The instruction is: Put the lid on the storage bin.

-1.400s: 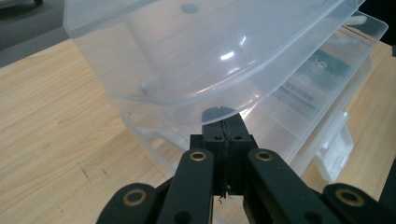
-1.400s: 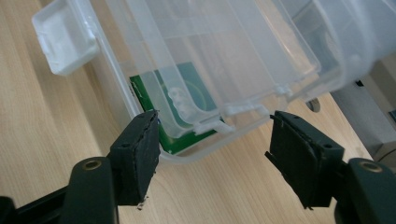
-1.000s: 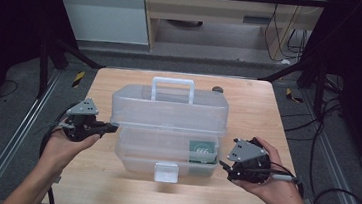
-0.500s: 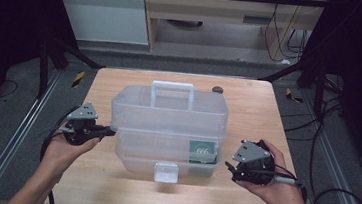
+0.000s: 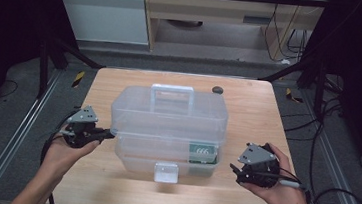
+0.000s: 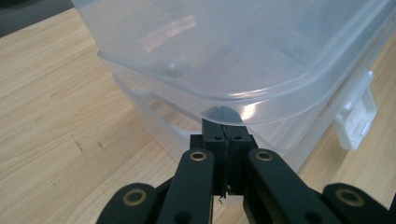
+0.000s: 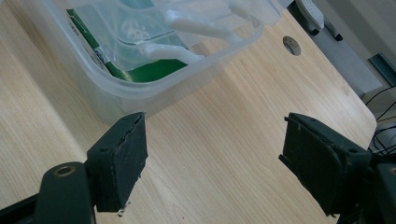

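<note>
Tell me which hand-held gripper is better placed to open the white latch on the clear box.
Probably the right hand-held gripper: its jaws are open and free beside the box, so it can swing over to the latch. The left hand-held gripper is shut, with its tips pressed against the box's left end.

Storage box [image 5: 166,126] at the middle of the tabletop [image 5: 248,108], its latch [image 5: 166,172] toward the near edge, a card [image 5: 203,153] inside at its near right corner, left gripper [image 5: 108,134] against its left end, right gripper [image 5: 235,168] just right of it near the near edge, small round thing [image 5: 217,90] by the far edge.
</note>
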The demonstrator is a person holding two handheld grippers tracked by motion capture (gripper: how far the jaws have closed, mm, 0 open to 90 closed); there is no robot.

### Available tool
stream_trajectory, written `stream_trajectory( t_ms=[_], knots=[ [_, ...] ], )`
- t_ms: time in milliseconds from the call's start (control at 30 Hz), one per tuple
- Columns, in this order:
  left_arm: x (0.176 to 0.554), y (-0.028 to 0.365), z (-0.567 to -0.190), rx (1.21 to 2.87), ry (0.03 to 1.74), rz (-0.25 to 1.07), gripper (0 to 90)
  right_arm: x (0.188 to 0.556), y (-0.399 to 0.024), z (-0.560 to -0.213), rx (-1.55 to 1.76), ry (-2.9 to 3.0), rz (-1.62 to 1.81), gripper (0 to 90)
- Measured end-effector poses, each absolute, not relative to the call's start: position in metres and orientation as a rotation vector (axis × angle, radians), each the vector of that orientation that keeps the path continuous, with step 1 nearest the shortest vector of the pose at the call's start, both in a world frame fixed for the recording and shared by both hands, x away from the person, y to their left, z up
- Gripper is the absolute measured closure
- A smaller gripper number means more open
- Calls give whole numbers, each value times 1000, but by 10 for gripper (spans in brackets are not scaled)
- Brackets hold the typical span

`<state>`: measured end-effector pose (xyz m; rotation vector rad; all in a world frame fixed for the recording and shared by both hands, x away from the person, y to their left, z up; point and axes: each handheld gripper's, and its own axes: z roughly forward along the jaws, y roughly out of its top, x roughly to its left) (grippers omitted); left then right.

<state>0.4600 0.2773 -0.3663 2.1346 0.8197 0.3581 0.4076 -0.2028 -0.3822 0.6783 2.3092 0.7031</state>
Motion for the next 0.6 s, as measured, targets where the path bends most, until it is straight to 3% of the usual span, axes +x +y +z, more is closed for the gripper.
stream_trajectory(
  t_ms=[600],
  knots=[
    [456,279,-384,2165,800,334,900,409,-207,-389,700,2308,689,212]
  ],
)
